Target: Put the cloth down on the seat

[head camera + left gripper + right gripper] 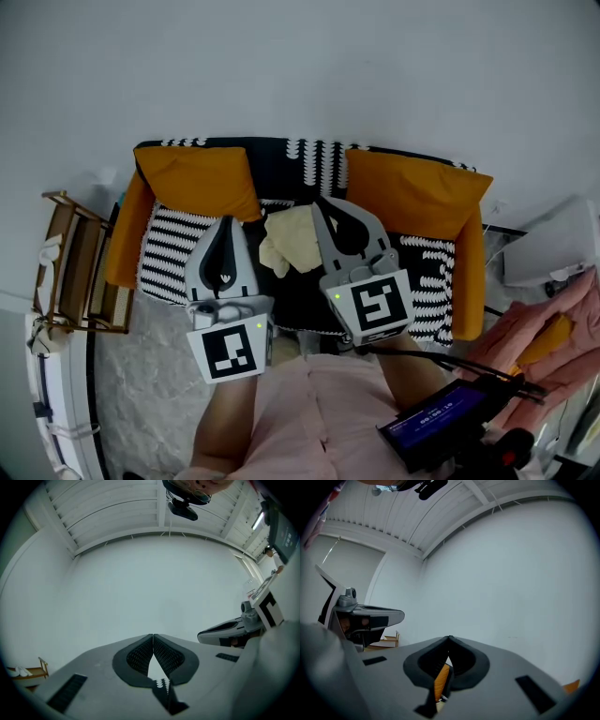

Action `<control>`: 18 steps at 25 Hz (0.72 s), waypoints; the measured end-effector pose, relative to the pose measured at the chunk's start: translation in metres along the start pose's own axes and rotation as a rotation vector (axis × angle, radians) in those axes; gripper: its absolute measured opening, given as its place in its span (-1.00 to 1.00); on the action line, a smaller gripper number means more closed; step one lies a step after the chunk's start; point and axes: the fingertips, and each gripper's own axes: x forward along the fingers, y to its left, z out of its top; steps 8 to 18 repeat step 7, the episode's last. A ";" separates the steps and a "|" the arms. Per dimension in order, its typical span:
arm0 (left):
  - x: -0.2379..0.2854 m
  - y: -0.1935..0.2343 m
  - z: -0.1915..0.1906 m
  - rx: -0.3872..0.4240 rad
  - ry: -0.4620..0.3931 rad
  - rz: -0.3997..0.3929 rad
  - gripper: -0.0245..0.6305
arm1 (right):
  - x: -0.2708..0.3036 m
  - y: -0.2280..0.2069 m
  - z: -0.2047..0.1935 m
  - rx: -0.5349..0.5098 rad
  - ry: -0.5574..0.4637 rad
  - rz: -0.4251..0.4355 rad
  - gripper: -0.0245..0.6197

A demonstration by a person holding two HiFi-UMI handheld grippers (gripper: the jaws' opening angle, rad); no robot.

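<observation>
A plain white wall [300,66] backs a sofa whose seat [169,248] wears a black-and-white woven pattern, with two orange cushions [197,183] against its back. One crumpled cream cloth [291,239] lies mid-seat, its right edge hidden behind the right tongs [323,202]. The left tongs [228,222] and the right tongs are each pressed together, empty, with ribbed dark pads [140,656].

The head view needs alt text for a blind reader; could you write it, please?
A pale yellow cloth lies crumpled on the seat of a black-and-white sofa with two orange cushions. The left gripper and right gripper flank it, jaws together.
</observation>
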 end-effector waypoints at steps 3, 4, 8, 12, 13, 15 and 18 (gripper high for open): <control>-0.002 0.002 -0.003 -0.004 0.013 0.011 -0.89 | 0.000 0.002 -0.002 0.008 0.013 -0.002 -0.92; -0.002 0.002 -0.004 -0.001 0.015 0.012 -0.89 | 0.000 0.002 -0.002 0.007 0.013 -0.001 -0.92; -0.002 0.004 -0.004 0.012 0.018 0.017 -0.89 | 0.001 0.004 -0.002 -0.006 0.003 0.005 -0.92; -0.002 0.004 -0.004 0.012 0.018 0.017 -0.89 | 0.001 0.004 -0.002 -0.006 0.003 0.005 -0.92; -0.002 0.004 -0.004 0.012 0.018 0.017 -0.89 | 0.001 0.004 -0.002 -0.006 0.003 0.005 -0.92; -0.002 0.004 -0.004 0.012 0.018 0.017 -0.89 | 0.001 0.004 -0.002 -0.006 0.003 0.005 -0.92; -0.002 0.004 -0.004 0.012 0.018 0.017 -0.89 | 0.001 0.004 -0.002 -0.006 0.003 0.005 -0.92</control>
